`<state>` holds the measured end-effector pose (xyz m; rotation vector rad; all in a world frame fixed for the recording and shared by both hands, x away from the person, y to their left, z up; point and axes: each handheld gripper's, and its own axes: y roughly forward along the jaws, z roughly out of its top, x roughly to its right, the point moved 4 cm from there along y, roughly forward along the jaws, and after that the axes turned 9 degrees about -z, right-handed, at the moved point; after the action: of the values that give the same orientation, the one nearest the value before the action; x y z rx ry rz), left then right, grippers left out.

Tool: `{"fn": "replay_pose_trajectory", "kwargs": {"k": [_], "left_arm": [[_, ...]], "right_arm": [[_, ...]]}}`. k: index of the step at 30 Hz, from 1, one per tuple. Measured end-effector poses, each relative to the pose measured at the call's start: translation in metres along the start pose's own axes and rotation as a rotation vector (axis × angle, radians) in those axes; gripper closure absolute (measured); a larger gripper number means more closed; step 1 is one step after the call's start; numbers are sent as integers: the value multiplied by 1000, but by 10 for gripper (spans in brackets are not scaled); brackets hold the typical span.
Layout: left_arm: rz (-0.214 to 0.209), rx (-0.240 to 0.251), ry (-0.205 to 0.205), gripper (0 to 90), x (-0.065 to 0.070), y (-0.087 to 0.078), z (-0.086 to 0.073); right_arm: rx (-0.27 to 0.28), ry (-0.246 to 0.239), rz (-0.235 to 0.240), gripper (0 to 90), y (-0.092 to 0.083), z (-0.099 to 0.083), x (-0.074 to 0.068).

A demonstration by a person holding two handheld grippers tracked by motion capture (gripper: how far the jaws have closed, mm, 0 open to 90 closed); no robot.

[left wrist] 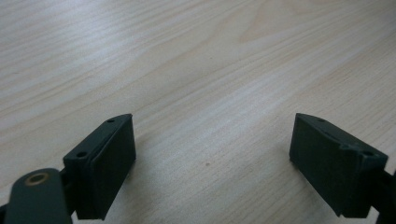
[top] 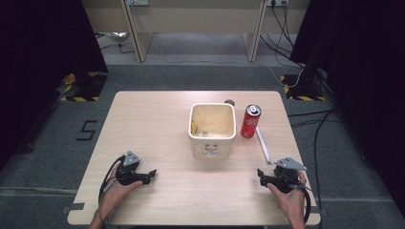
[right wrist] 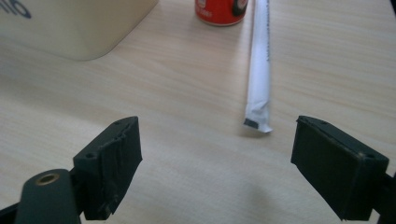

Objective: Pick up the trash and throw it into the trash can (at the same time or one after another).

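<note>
A cream square tub (top: 213, 130) stands at the middle of the wooden table (top: 157, 124), with pale scraps inside it. A red drink can (top: 250, 121) stands upright just right of the tub. A long white paper-wrapped straw (top: 263, 144) lies on the table in front of the can. My left gripper (top: 152, 174) rests near the front left edge, open, bare wood between its jaws (left wrist: 212, 154). My right gripper (top: 261, 176) sits near the front right edge, open and holding nothing. In the right gripper view the straw's near end (right wrist: 258, 122) lies a little ahead of the jaws, the can (right wrist: 221, 10) and tub (right wrist: 74, 25) beyond.
A small dark round object (top: 229, 102) lies just behind the tub. Beyond the table are grey floor, cables (top: 310, 119), black curtains at both sides and a wooden desk frame (top: 191, 28) at the back.
</note>
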<state>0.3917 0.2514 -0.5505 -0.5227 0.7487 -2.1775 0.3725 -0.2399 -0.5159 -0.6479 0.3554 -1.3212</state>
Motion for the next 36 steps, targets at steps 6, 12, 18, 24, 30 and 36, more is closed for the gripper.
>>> {"fn": "replay_pose_trajectory", "kwargs": {"k": [6,12,18,24,30,36], "left_arm": [[-1,-3,3,137,0,0,0],[0,0,0,137,0,0,0],[0,-1,1,137,0,0,0],[0,-2,2,137,0,0,0],[0,-2,2,137,0,0,0],[-1,-3,3,137,0,0,0]], "right_arm": [[-8,25,-15,200,6,9,11],[-16,0,-10,290,13,18,13],[-10,-16,-22,374,22,30,14],[-26,-18,-24,462,38,41,16],[-43,-11,-43,514,57,48,19],[-61,-6,-43,534,67,48,23]]}}
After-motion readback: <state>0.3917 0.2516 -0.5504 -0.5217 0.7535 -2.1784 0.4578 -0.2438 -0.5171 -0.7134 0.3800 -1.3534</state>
